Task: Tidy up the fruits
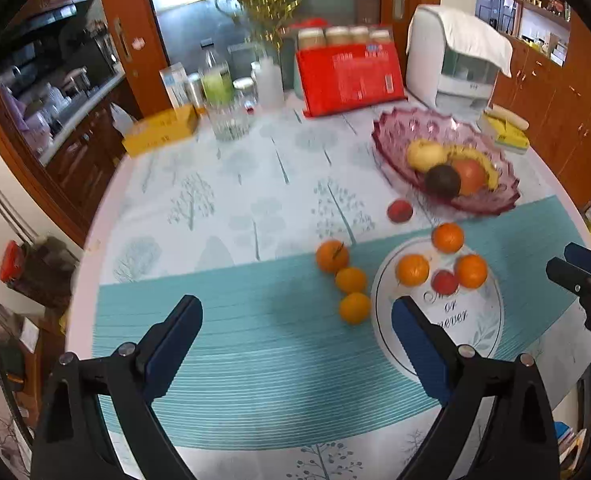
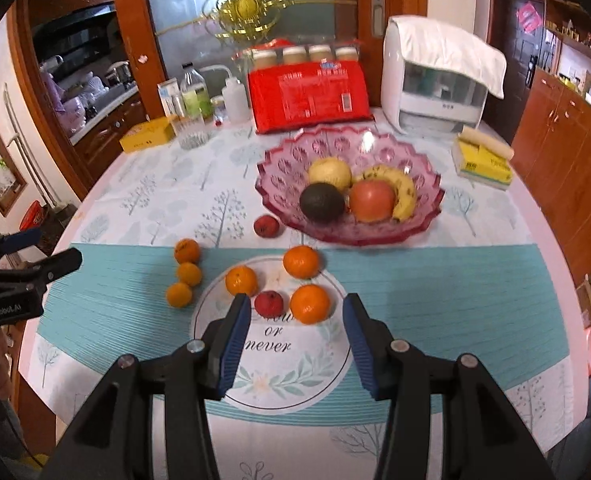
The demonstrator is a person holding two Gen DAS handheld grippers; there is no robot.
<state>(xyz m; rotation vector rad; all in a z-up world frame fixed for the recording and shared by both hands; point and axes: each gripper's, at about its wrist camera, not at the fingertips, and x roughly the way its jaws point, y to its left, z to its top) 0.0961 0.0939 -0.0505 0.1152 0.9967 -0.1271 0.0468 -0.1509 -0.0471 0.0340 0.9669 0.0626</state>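
Both grippers, left (image 1: 297, 320) and right (image 2: 297, 316), gape empty over oranges (image 2: 310, 303) before the bowl (image 2: 279, 176).

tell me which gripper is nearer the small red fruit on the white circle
Right. The right gripper is open just short of the small red fruit; the left gripper hangs off to its left.

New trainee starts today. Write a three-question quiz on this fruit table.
1. True or false: the pink glass bowl holds a banana.
2. How many fruits lie loose on the tablecloth?
3. Which is nearest the right gripper: A) avocado B) small red fruit C) yellow box?

Key: 1. True. 2. Eight: six oranges, two small red fruits. 3. B.
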